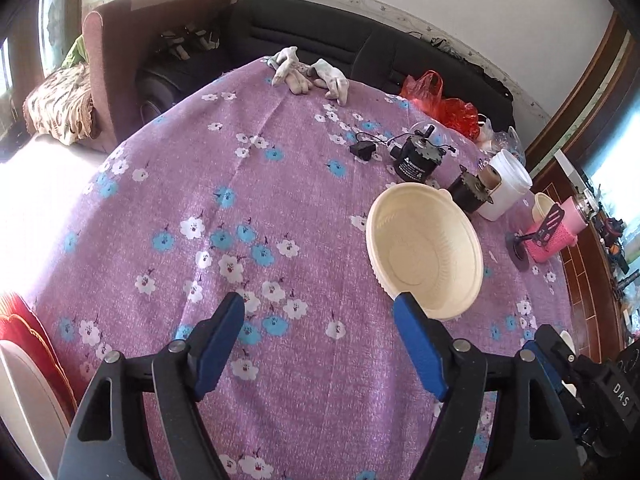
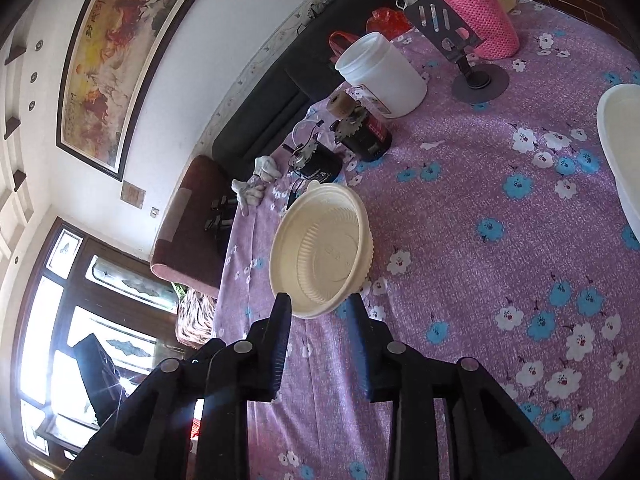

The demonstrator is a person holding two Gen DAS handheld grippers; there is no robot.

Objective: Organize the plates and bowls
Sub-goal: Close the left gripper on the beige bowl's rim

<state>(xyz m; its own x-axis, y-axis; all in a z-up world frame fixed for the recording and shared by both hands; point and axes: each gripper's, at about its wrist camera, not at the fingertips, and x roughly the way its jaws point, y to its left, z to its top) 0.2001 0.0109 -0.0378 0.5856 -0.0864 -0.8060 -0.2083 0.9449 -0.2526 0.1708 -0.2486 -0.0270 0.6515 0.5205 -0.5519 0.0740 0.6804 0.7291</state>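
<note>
**Cream bowl set down, both grippers clear of it**

Cream plastic bowl (image 1: 426, 250) stands upright on the desk (image 1: 280, 184), right of centre, near a white jar (image 1: 506, 184). Left hand-held gripper (image 1: 320, 344) gapes wide, empty. Right hand-held gripper (image 2: 320, 322) stands partly open just before the bowl's near rim, gripping nothing. Judged step: release. Next: fetch another dish.

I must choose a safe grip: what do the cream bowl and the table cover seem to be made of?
The cream bowl looks like thin moulded plastic, matte, with fine ribs on its wall. The table cover looks like woven cloth: it shows creases and a printed flower pattern.
</note>
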